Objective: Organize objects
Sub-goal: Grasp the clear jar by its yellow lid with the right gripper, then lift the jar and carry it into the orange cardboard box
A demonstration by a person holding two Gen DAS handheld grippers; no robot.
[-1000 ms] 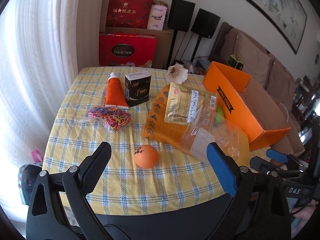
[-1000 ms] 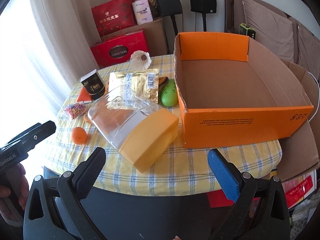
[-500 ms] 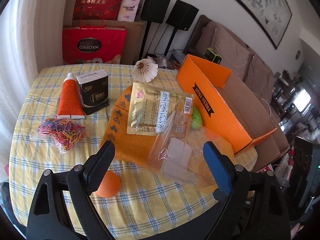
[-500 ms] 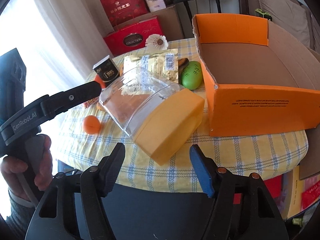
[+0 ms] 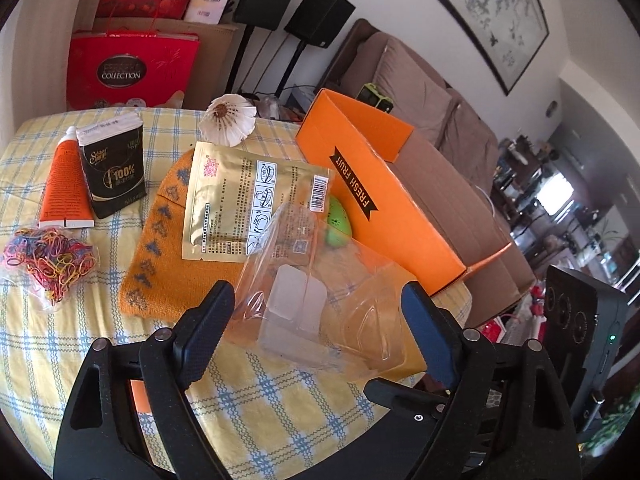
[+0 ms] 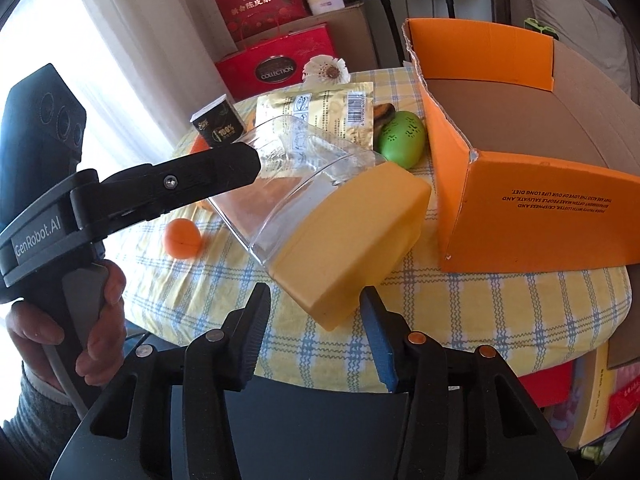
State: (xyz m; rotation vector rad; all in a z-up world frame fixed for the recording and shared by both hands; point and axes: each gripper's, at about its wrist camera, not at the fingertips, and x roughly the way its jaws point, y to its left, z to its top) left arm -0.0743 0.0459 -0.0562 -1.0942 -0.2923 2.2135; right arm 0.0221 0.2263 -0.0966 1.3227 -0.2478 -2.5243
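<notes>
Both grippers bracket the clear container (image 6: 304, 184), which lies tilted on the checked table (image 6: 500, 300) beside the orange box (image 6: 540, 216): the left gripper (image 5: 316, 320) and right gripper (image 6: 314, 316) have just been closing, pads not yet touching, presumably for a two-handed lift.

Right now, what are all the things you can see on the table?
clear container: one, see-through with yellow lid, lying tilted at the near edge
cardboard box: one, orange, empty, right side
gold packet: one, on the orange knit cloth
green egg-shaped thing: one, beside the box
ball: one, orange, near side
tube: one, orange, far left
black pack: one, beside the tube
rubber bands: one bag, many colours, left
shuttlecock: one, white, far edge
left hand-held gripper: black, open around the container
right hand-held gripper: black, open, at the lid
</notes>
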